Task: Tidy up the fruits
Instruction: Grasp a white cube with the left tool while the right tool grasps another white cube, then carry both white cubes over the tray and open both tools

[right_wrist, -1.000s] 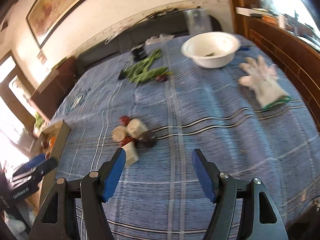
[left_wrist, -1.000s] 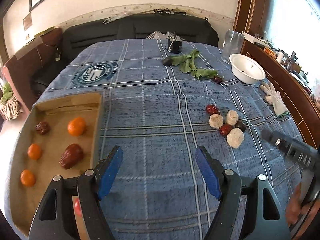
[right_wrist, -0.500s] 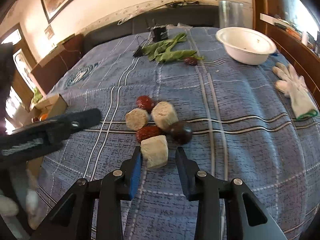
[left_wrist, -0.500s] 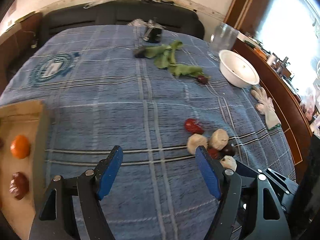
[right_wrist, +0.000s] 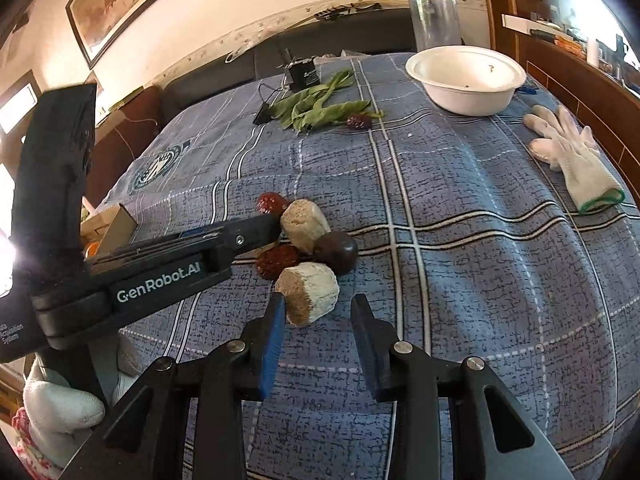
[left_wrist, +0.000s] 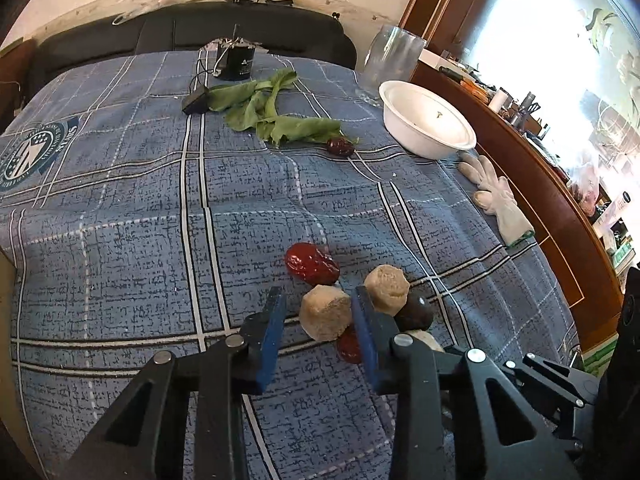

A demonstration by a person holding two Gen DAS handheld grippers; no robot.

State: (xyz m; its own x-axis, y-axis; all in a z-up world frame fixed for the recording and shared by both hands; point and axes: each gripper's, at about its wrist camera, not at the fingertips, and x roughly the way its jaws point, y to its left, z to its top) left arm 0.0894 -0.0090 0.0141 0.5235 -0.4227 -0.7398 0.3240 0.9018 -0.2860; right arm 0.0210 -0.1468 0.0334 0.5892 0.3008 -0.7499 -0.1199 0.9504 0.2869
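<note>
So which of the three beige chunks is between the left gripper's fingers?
The left gripper straddles the chunk nearest the bright red date. The other two lie outside its fingers.

Both the left claw (left_wrist: 318, 322) and the right claw (right_wrist: 318, 322) are matte black with blue finger pads (right_wrist: 273, 344) and silver rivets behind them. White "GenRobot.AI" lettering runs along the left claw's side, and a white-gloved hand (right_wrist: 66, 404) shows beneath its body.

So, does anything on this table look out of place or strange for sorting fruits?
Yes. A white work glove lies flat on the cloth near the right edge, and loose green leaves lie beside a small black device at the far end. One dark red fruit sits alone by the leaves, apart from the main pile.
</note>
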